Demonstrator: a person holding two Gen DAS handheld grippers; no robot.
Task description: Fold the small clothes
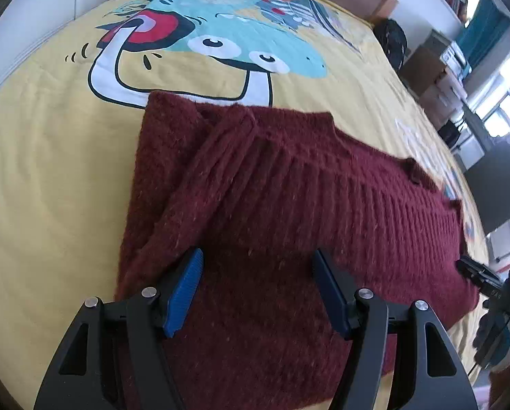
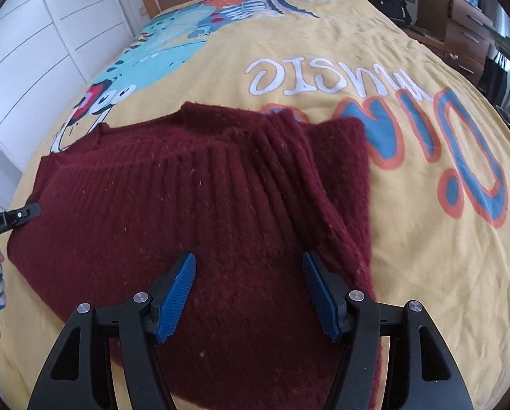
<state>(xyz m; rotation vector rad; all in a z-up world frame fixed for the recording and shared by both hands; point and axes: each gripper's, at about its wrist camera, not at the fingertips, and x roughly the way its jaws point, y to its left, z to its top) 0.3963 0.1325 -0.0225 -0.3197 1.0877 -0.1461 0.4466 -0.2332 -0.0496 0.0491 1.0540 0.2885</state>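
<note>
**Both grippers open over near edge of sweater**

Maroon knit sweater (image 1: 289,212) lies flat on the yellow printed bedspread (image 1: 50,171), sleeves folded inward over the body; ribbed band runs left–right across both views. Long axis: roughly crosswise to both grippers.

Left gripper (image 1: 256,290): jaws wide, nothing held, over the sweater's left part. Right gripper (image 2: 250,294): jaws wide, nothing held, over the right part, close to the folded sleeve (image 2: 323,184).

Sweater lies directly ahead of and beneath both; neither arm is clearly nearer. Judgement: next fold likely takes the near edge away toward the far edge, both grippers pinching together.
</note>
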